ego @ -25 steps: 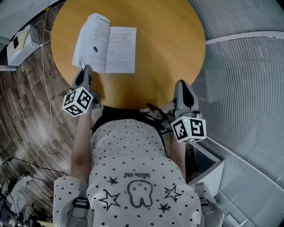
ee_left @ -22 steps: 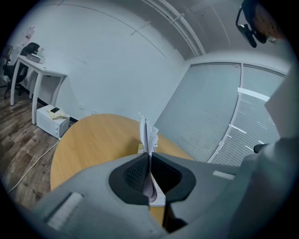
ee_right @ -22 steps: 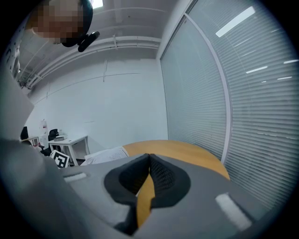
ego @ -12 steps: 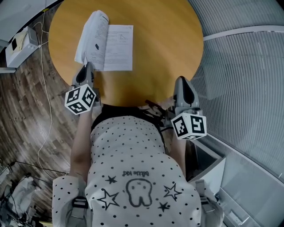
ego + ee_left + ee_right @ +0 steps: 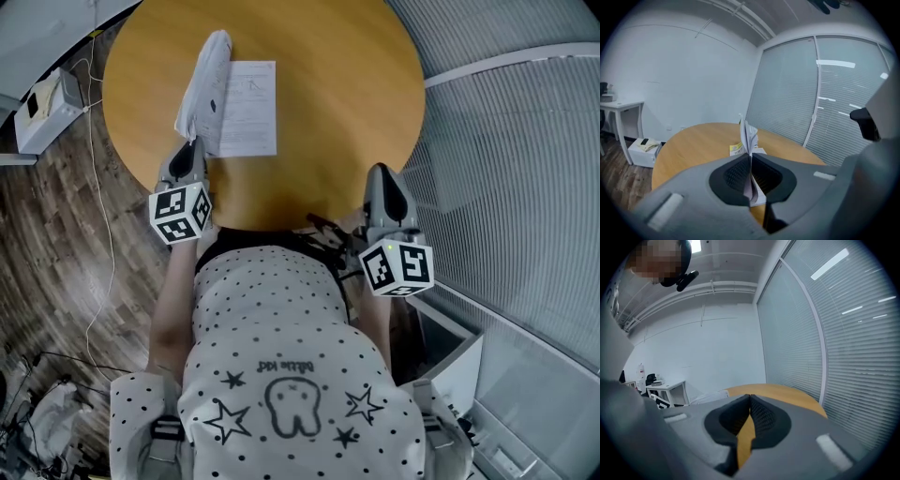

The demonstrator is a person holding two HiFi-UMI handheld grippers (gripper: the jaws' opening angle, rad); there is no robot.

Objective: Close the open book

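Book: the book (image 5: 249, 111) lies on the near-left part of the table. Its right half is flat, with thin white printed pages facing up. Its left half (image 5: 201, 86) stands up on edge as a slightly wavy, fanned sheaf of paper.
Book, seen from the left gripper view: the raised pages (image 5: 749, 135) rise as a narrow vertical blade, and a bit of yellow cover shows at their foot.
Left gripper: the left gripper (image 5: 193, 150) reaches over the table's near edge to the book's near-left corner. Its dark, ribbed pads (image 5: 738, 172) are pinched together (image 5: 750, 158) on the lower edge of the upright pages.
Right gripper: the right gripper (image 5: 382, 180) sits at the table's near-right edge, well apart from the book. Its textured black pads meet at the tips (image 5: 749, 398) with nothing between them.
Table: the table (image 5: 337, 94) is round, with a smooth, matt, orange-brown wood-grain top.
Floor: the floor (image 5: 52, 244) is made of dark, streaky planks. A thin white cable (image 5: 98, 197) trails across it.
Blinds: the blinds (image 5: 516, 178) are fine horizontal grey slats and run along the right side.
Shirt: the shirt (image 5: 272, 347) is soft white fabric with black dots and star shapes.
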